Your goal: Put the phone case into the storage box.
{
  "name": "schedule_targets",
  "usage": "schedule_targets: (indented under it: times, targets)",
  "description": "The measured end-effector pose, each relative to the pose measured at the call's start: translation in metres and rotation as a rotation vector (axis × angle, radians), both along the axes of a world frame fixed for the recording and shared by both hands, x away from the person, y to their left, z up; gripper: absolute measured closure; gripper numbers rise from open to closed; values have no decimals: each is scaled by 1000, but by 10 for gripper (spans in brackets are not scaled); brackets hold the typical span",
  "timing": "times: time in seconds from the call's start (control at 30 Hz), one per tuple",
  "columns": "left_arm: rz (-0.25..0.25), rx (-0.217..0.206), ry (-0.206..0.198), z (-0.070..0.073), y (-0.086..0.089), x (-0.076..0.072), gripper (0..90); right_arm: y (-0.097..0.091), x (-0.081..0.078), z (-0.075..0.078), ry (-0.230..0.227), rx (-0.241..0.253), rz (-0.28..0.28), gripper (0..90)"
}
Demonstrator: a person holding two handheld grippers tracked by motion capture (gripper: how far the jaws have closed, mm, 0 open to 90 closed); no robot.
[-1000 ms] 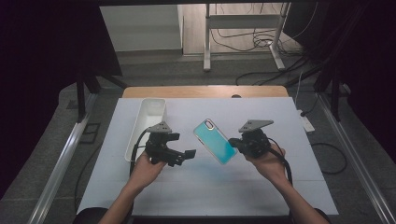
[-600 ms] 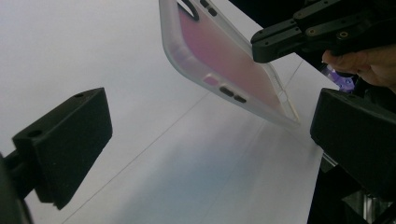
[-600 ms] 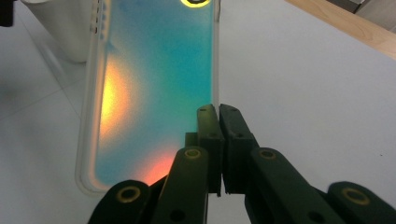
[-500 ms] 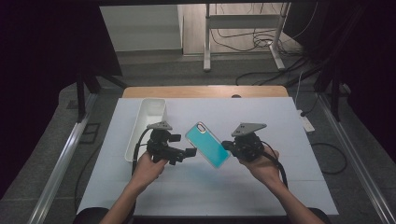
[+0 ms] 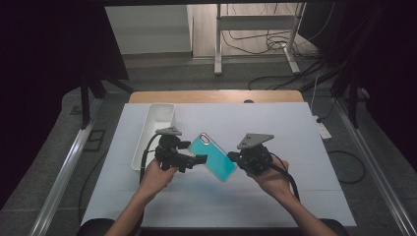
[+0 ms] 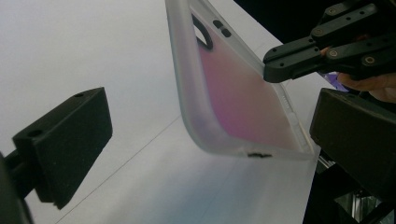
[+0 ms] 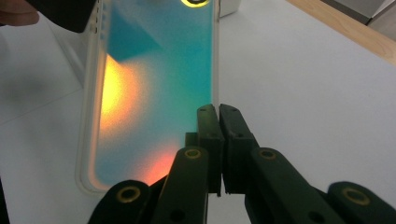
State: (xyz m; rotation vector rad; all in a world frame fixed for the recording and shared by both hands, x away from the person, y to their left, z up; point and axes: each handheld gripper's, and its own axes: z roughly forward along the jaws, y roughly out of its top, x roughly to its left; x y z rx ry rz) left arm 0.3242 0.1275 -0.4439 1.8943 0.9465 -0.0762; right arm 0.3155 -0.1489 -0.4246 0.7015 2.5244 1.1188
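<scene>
Phone case, light, thin, bendy and slick, is pinched at one long edge by right gripper; left gripper jaws apart around its opposite side.

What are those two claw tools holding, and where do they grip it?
The right gripper pinches the phone case by one long side edge. The left gripper stands open around it.

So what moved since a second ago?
The right tongs, pinched shut on one edge of the phone case, carried it leftward across the high view until it hangs between the open jaws of the left tongs. The pads there do not press it yet. The left tongs and the white bin stayed where they were.
</scene>
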Motion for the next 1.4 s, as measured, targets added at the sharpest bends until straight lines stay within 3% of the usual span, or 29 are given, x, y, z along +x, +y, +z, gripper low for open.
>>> schedule_targets:
  times: [0.23, 0.4, 0.6, 0.8, 1.0, 1.07, 1.17, 1.27, 1.4]
  targets:
    - [-18, -16, 17, -1, 1, 2, 3, 7, -7, 1, -16, -7, 26, 880]
    - [-19, 4, 24, -2, 1, 2, 46, 10, -9, 1, -30, -15, 33, 880]
    - [-49, -12, 56, -1, 2, 2, 263, 11, -10, 0, -37, -16, 33, 880]
    - [-67, -59, 113, -2, 5, 4, 464, 10, -9, -1, -41, -19, 30, 880]
    - [-80, -92, 144, -3, 7, 5, 663, 10, -8, -2, -43, -18, 22, 880]
    - [-80, -107, 159, -4, 7, 5, 696, 10, -7, -3, -41, -15, 22, 880]
    - [-86, -162, 190, -5, 10, 7, 757, 10, -7, -3, -41, -18, 22, 880]
    - [-74, -180, 209, -5, 9, 6, 831, 12, -7, -5, -40, -25, 23, 873]
    - [-72, -156, 209, -5, 9, 6, 851, 14, -6, -8, -35, -40, 27, 869]
